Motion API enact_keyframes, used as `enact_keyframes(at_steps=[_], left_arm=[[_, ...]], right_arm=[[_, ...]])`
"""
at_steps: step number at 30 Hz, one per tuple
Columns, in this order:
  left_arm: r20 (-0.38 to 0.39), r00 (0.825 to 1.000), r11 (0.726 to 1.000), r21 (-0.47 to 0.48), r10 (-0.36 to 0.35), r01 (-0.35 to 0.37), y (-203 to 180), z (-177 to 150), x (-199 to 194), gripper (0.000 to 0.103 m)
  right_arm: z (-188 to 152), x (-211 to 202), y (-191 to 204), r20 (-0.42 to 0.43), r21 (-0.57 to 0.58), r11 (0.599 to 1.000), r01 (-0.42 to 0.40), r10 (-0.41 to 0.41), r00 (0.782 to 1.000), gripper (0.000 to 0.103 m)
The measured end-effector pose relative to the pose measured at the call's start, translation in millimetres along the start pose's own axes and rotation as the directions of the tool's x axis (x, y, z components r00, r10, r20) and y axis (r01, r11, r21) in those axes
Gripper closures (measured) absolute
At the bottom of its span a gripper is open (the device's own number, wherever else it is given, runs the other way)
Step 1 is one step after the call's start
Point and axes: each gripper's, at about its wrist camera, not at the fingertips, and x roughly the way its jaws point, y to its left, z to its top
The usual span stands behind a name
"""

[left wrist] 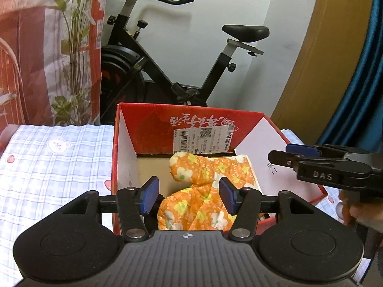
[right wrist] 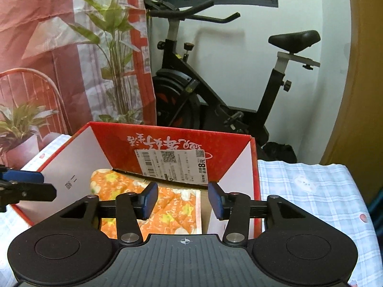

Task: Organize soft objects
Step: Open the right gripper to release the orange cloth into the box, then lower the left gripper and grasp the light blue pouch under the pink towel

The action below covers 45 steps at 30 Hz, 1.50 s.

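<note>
Blue pads of the left gripper [left wrist: 189,195] stand apart above the orange floral cloth [left wrist: 201,191], which lies inside the red box [left wrist: 148,124] at twelve o'clock, apparently already stowed; the right gripper [right wrist: 183,199] hovers likewise spread, holding nothing.

Orange floral mitt [left wrist: 203,191] inside red box [left wrist: 153,124]

We are seeing both views evenly lit by soft indoor light, and colours are reading warm. The white wall [right wrist: 239,76] is carrying a faint, blurred shadow of the exercise bike [right wrist: 215,91]. Fisheye distortion is bending the door frame [left wrist: 311,59] into a curve and darkening the corners. The red box [left wrist: 148,124] and orange floral cloth [left wrist: 198,191] are showing sharp, while the curtain [left wrist: 36,47] is looking slightly soft. The black bodies of the 2 tools are catching only dull sheen.
</note>
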Motion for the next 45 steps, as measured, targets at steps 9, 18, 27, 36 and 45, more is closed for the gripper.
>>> enact_keyframes(at_steps=[9, 18, 27, 36, 45], left_arm=[[0.004, 1.000, 1.000, 0.017, 0.005, -0.006, -4.5, -22.6, -31.9, 0.045], [-0.037, 0.999, 1.000, -0.011, -0.015, 0.015, -4.5, -64.0, -49.0, 0.045], [-0.094, 0.994, 0.996, -0.062, -0.063, 0.057, -5.8, -95.6, -43.4, 0.046], [-0.139, 0.985, 0.990, -0.112, -0.098, 0.083, -7.0, -108.5, -25.7, 0.046], [-0.151, 0.979, 0.980, -0.162, -0.138, 0.113, -8.0, -113.3, -8.8, 0.045]], right_arm=[[-19.6, -52.4, 7.5, 0.027, -0.002, 0.999, -0.043, 0.043, 0.999, 0.058], [-64.1, -86.5, 17.7, 0.004, 0.006, 0.997, -0.078, 0.078, 0.997, 0.058], [-110.2, -95.3, 12.1, -0.067, 0.041, 0.997, -0.070, 0.072, 0.995, 0.058], [-139.2, -94.6, -3.6, -0.105, 0.138, 0.988, -0.064, 0.079, 0.991, 0.058], [-149.7, -88.4, -13.4, -0.109, 0.256, 0.963, -0.087, 0.119, 0.987, 0.057]])
